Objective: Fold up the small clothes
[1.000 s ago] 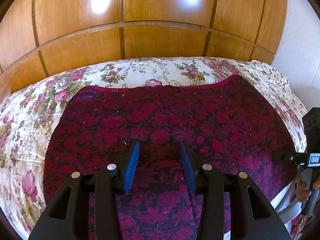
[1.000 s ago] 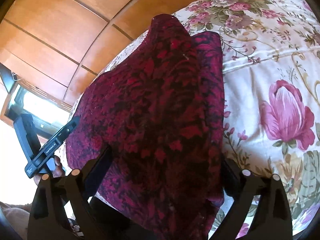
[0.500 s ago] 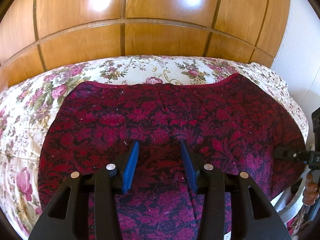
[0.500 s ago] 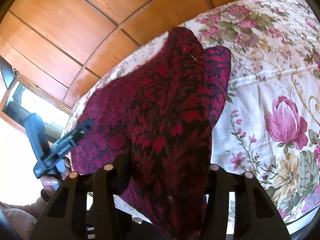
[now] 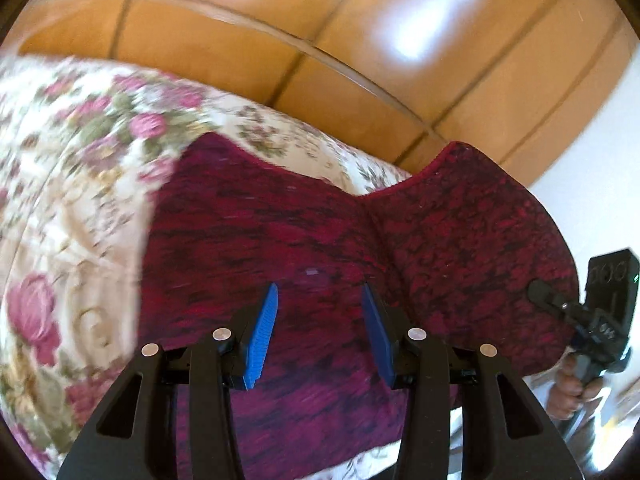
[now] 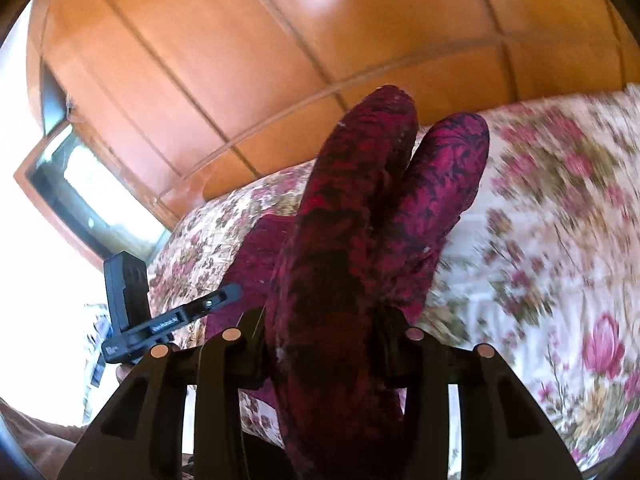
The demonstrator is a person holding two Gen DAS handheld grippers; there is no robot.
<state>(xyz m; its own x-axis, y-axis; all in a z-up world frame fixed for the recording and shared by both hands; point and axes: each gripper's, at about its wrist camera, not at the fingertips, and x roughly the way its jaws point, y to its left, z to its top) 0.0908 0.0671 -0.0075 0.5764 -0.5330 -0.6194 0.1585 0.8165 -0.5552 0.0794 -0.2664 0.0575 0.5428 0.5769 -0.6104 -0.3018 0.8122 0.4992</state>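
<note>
**Right side pinched and lifted, left idle**

Right gripper (image 6: 324, 360): jaws just closing, now clenched on a bunched edge of the maroon floral garment (image 5: 320, 248). Cloth rises from the pinch in two soft lobes, the rest trailing down onto the floral bedspread (image 5: 72, 184).

Left gripper (image 5: 318, 336): blue pads (image 5: 262, 336) apart, over the cloth, gripping nothing visible. Released.

Garment mostly flat on the bed, right portion lifted off it, wooden panelling (image 5: 280, 60) behind.

Handling, by judgement: light, limp knit; drapes and sags, no stiffness, not fragile. Slightly fuzzy surface, so likely little slip in the pads. Best hold at hem or corner, single layer bunch, not mid-panel. One-sided lift likely skews the fold; second pinch at the near edge likely needed.
</note>
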